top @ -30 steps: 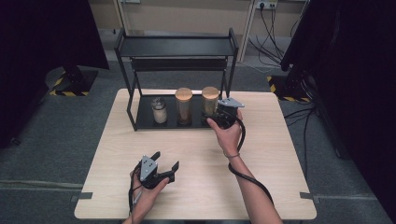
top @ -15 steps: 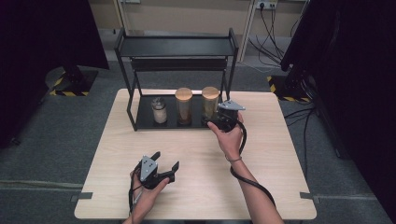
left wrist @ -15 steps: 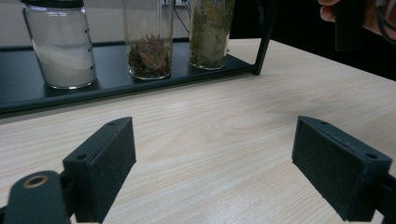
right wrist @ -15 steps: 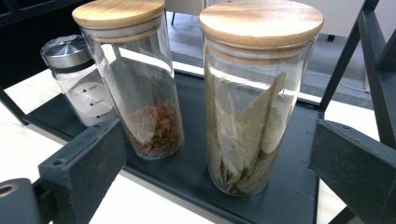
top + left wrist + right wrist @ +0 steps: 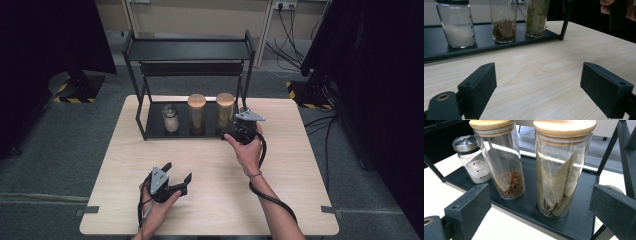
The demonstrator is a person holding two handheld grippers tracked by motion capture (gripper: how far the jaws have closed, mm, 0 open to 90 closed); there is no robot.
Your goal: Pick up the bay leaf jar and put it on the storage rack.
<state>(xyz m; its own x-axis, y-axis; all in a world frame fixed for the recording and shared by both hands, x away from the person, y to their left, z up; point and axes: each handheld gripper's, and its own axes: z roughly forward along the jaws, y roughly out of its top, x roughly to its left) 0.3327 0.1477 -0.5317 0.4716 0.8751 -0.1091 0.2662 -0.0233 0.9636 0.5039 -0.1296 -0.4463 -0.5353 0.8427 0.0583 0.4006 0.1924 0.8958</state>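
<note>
Overhead, setting: a pale wooden worktop [image 5: 210,165] carries a black two-tier rack [image 5: 187,50] at its far edge; a person's forearms come in from the near side
Rack's lower shelf: three jars stand in a row, upright and apart from one another
Bay-leaf jar [image 5: 564,170]: tall glass with a wooden lid; rightmost of the three, beside the rack's right post
Spice jar [image 5: 501,160]: tall glass, wooden lid, reddish-brown bits at the bottom; middle of the row
Shaker jar [image 5: 474,160]: short, metal cap, white powder (leftmost)
Right tool [image 5: 240,131]: held at the rack's right front corner; jaws wide apart, gripping nothing; the bay-leaf jar sits between them in its own view, untouched
Left tool [image 5: 172,182]: low over the worktop's near left, well apart from the rack; jaws wide, empty
</note>
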